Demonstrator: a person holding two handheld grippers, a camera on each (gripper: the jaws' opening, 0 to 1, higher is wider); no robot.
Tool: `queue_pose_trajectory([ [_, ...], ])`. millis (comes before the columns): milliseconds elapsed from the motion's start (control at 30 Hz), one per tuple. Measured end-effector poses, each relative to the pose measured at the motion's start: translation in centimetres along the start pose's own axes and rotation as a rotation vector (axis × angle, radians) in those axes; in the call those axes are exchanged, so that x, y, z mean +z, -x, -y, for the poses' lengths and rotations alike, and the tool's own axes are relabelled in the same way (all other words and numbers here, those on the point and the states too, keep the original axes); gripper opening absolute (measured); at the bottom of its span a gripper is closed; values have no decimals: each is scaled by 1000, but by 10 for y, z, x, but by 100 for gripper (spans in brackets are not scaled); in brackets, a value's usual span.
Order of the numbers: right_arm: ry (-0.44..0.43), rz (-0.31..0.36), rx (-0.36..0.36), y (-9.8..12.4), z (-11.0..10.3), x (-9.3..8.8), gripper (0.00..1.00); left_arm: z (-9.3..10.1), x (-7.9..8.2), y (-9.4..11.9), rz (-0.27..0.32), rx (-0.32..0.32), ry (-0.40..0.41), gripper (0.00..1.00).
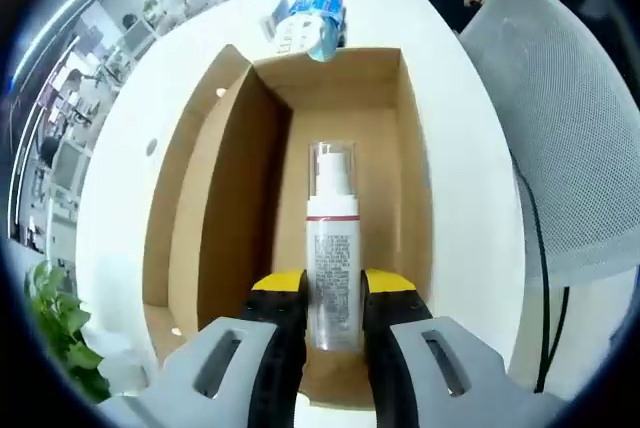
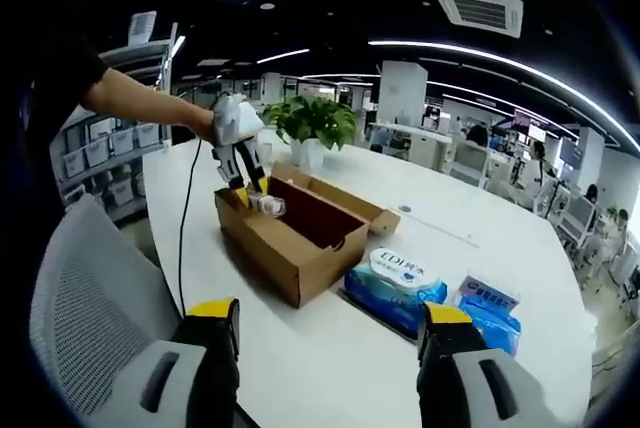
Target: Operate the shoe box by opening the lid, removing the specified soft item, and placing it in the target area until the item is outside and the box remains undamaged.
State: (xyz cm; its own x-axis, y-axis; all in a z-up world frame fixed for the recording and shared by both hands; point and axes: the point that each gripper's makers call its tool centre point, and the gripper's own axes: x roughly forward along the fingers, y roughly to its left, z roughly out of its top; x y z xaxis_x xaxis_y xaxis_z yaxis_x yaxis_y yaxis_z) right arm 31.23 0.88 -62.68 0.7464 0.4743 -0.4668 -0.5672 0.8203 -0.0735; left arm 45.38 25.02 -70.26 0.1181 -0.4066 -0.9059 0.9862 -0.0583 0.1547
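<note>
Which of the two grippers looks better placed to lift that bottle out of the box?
Left: its fingers already flank the bottle inside the open box. The right gripper hangs open, away from the box.

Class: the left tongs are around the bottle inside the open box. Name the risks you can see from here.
1. The left tongs grip only the bottle at its lower end, so it could pivot or slip as it is lifted.
2. The box walls stand close on both sides; a tilted lift might scrape or tear the cardboard.
3. The wipes lie right against the box, so a low swing that way might hit them.
</note>
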Motion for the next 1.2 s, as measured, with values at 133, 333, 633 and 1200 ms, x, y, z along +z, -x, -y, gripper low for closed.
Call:
queue_pose_trajectory([
  [133, 16, 26, 20, -3, -4, 8, 67, 4, 7, 7, 30, 7, -13, 18],
  [333, 24, 49, 45, -6, -9, 14, 62, 9, 16, 14, 56, 10, -35, 18],
  [633, 42, 56, 81, -11, -17, 19, 58, 20, 32, 23, 92, 5, -75, 18],
  [1200, 68, 81, 161, -20, -39, 31, 51, 45, 61, 28, 149, -52, -144, 18],
])
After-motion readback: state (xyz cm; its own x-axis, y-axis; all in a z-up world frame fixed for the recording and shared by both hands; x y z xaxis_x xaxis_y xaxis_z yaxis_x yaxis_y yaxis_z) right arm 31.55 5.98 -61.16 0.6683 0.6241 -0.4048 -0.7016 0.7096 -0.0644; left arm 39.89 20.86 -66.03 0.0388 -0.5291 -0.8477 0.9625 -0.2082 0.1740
